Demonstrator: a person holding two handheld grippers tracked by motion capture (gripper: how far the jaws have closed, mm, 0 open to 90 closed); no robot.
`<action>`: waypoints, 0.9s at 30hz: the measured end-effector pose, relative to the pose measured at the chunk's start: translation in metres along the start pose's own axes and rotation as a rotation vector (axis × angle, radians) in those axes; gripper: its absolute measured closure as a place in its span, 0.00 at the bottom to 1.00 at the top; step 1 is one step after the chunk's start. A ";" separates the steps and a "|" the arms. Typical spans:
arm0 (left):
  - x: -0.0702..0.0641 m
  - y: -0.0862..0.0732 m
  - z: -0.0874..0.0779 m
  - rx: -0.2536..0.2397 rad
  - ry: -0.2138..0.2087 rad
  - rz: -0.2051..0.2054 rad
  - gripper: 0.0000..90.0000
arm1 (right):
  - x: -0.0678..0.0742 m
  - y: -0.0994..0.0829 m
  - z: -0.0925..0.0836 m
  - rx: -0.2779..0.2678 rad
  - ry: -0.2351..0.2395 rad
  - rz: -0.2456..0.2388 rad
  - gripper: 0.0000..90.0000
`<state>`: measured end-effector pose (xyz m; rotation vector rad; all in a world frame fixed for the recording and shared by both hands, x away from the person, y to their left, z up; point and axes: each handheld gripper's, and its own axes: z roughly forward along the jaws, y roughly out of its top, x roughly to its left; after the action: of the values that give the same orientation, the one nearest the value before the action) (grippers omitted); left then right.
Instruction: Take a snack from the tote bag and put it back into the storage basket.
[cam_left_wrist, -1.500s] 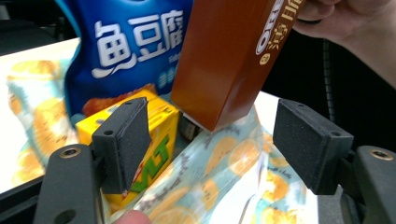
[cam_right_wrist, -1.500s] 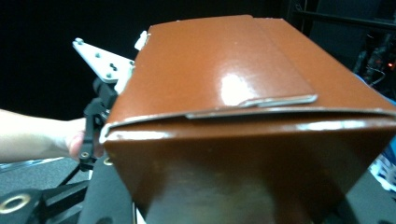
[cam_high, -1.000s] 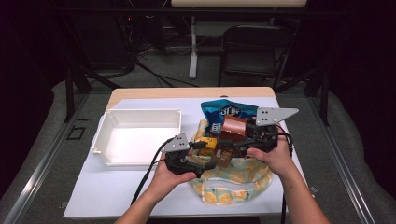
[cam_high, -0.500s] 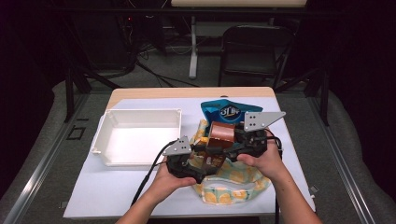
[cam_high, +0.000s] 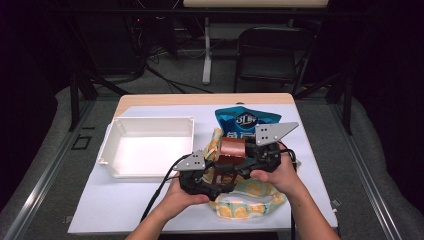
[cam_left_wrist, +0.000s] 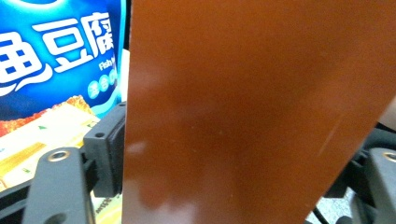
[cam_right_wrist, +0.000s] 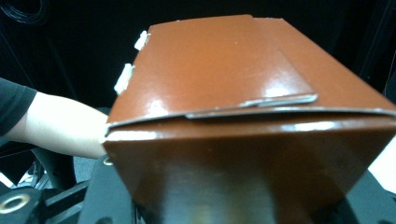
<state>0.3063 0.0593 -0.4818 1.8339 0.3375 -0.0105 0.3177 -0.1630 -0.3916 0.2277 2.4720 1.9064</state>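
We hold a brown carton (cam_high: 233, 148) between both grippers above the patterned cloth (cam_high: 248, 202), in front of the blue snack bag (cam_high: 245, 122). Our right gripper (cam_high: 246, 167) is clamped on it. The left gripper (cam_high: 216, 177) has just been closing, the carton between its jaws; whether they press it we cannot tell. A white tray (cam_high: 116, 145) sits well to the left.

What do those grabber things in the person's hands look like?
Each hand-held gripper is black. The left hand-held gripper and right hand-held gripper each carry a grey three-cornered plate on top. A black cable trails from the left one. The forearms are bare.
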 end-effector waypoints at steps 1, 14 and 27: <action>0.000 0.000 0.000 -0.001 -0.007 0.006 0.27 | 0.000 0.000 0.000 -0.002 0.002 0.000 0.48; -0.004 -0.005 -0.005 0.012 -0.056 0.018 0.46 | 0.004 -0.004 0.003 -0.016 0.031 -0.016 0.33; 0.002 -0.008 -0.022 0.018 -0.015 -0.008 0.49 | 0.002 -0.010 -0.010 -0.041 -0.075 0.039 0.10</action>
<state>0.3024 0.0824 -0.4832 1.8496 0.3353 -0.0324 0.3137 -0.1745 -0.3989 0.3419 2.3954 1.9237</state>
